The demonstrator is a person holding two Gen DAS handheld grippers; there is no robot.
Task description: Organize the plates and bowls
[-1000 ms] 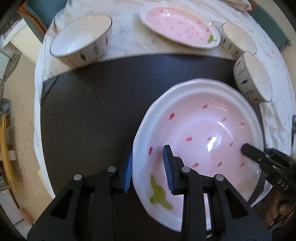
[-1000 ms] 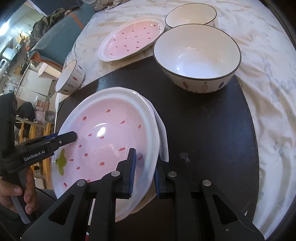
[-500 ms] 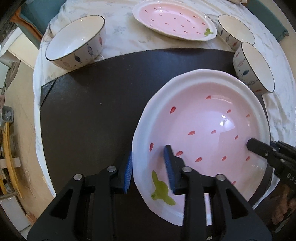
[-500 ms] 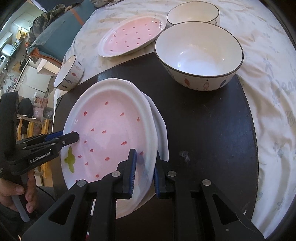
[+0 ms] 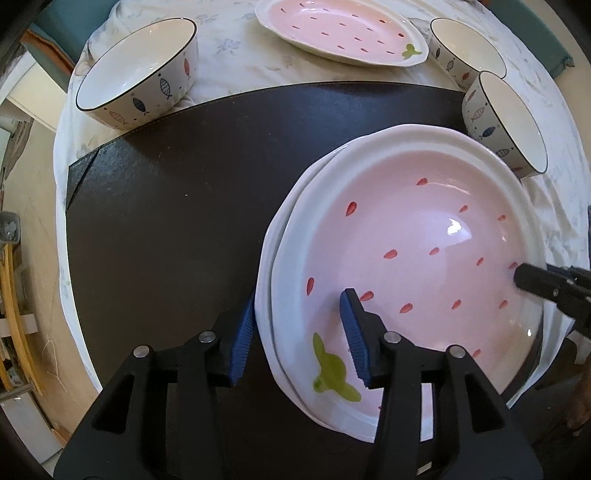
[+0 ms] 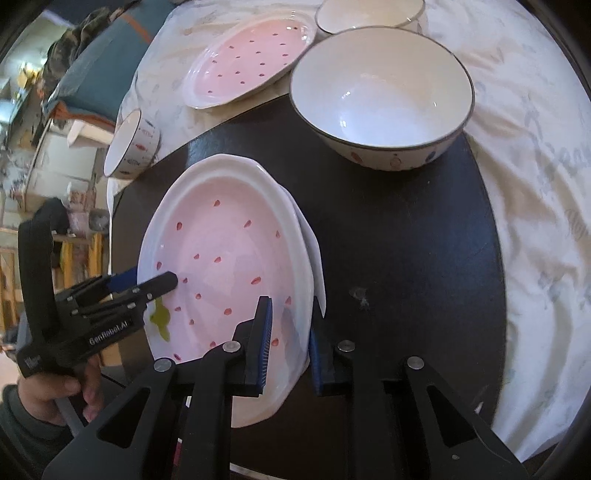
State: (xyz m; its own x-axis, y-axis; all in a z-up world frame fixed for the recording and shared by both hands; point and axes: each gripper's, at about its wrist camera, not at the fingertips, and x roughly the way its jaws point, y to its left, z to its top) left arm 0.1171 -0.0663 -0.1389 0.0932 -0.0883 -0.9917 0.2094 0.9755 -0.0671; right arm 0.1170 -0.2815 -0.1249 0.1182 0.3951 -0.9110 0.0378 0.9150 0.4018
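Lower now than a moment ago, the pink plate (image 5: 424, 254) sits on a second plate (image 5: 286, 221) whose white edge peeks out beside it, both on the dark mat (image 5: 177, 206). How many plates are stacked is hard to tell. The left gripper (image 5: 299, 332) has its blue pads spread, one on each side of the plate's rim. The right gripper (image 6: 290, 339) also straddles the rim, with small gaps showing. The big bowl (image 6: 380, 96) sits near. Another pink plate (image 5: 343, 31) and two small bowls (image 5: 502, 118) lie farther off.
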